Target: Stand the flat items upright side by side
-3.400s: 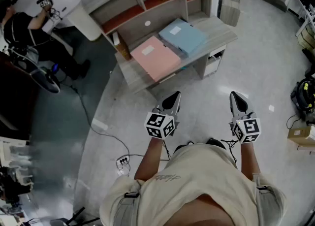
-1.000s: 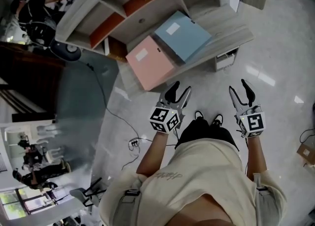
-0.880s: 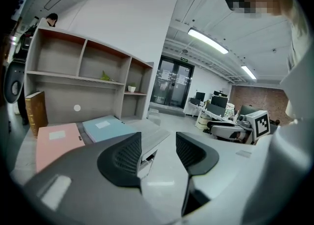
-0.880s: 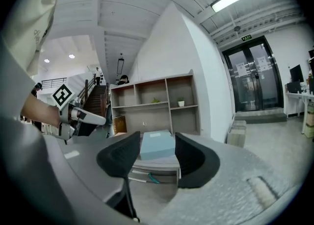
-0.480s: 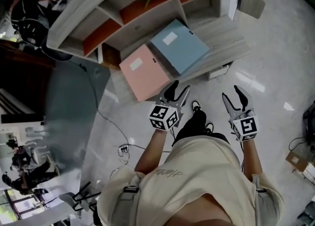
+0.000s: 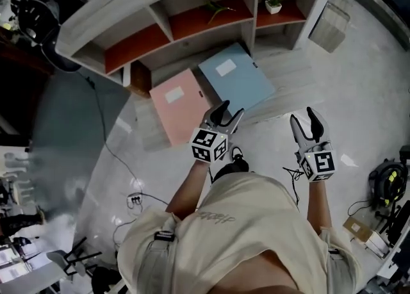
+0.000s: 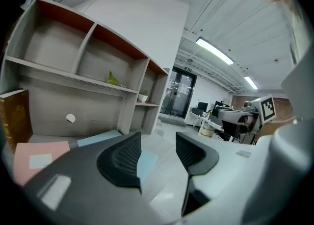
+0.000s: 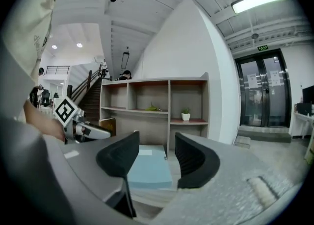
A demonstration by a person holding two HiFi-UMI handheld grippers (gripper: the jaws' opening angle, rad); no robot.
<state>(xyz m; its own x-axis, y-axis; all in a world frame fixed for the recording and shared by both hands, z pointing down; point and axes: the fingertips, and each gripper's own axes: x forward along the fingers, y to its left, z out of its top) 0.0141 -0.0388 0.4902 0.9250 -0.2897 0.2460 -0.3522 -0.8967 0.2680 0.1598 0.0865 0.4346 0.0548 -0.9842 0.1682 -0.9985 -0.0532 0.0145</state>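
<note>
Still lying flat, labels up, edge to edge: pink folder (image 6: 178, 112) toward the left end of the surface (image 6: 288, 72), blue folder (image 6: 234, 80) just to its right, both reaching back toward the shelf unit (image 6: 160, 14) along the rear edge. Closer now than a second ago: left hand-held gripper (image 6: 229, 112) brought up over the front edge, right at the near corners where the two folders meet; right hand-held gripper (image 6: 303, 117) level with it but short of the front edge, over the floor (image 6: 359, 94), near the blue folder's right side. Both released, jaws apart, nothing between them. Approach judged about done, grasp not begun, nothing upright yet. Room for tipping a folder up: bare surface to the right of the blue folder; tighter at the back under the shelves, with a small potted plant (image 6: 273, 4) in the right-hand compartment.
</note>
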